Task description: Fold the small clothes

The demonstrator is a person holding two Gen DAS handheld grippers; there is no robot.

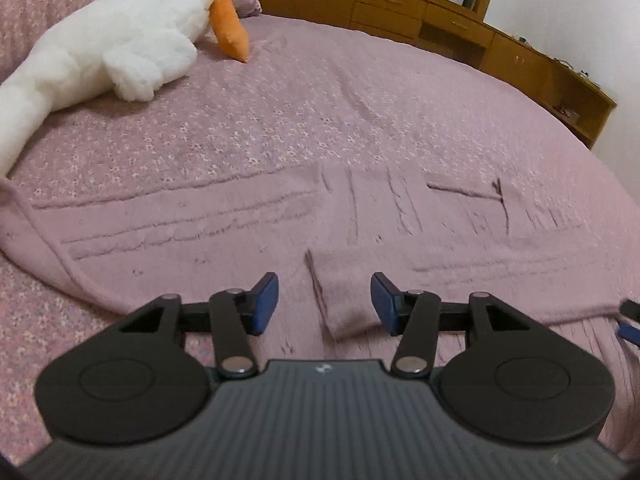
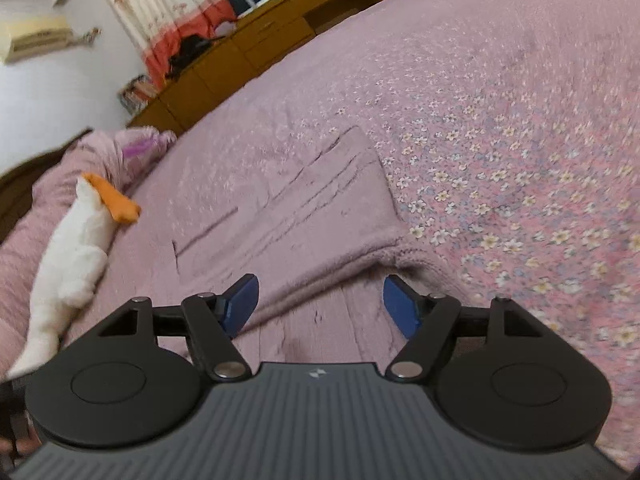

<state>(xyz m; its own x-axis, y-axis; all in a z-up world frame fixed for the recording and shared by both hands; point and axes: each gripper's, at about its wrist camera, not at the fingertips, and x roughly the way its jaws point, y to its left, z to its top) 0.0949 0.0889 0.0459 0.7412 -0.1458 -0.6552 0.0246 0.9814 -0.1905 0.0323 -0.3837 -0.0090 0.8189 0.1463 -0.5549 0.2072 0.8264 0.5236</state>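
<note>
Bed (image 1: 360, 92): floral pink cover, plush goose (image 1: 100, 44) far off.
Sweater (image 1: 192, 216): mauve knit, flat, partly folded (soft, light, floppy); take an edge or cuff.
Left tool (image 1: 324, 300): apart, empty, above folded sleeve.
Right tool (image 2: 320, 300): wide apart, empty, over hem.

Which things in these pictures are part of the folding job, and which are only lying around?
Part of the job:
- pink knitted garment, spread on the bed
- left gripper, open over a folded edge of it
- right gripper, open above its edge

Only lying around:
- white plush toy with orange beak
- flowered bedspread
- wooden cabinets
- curtain
</note>
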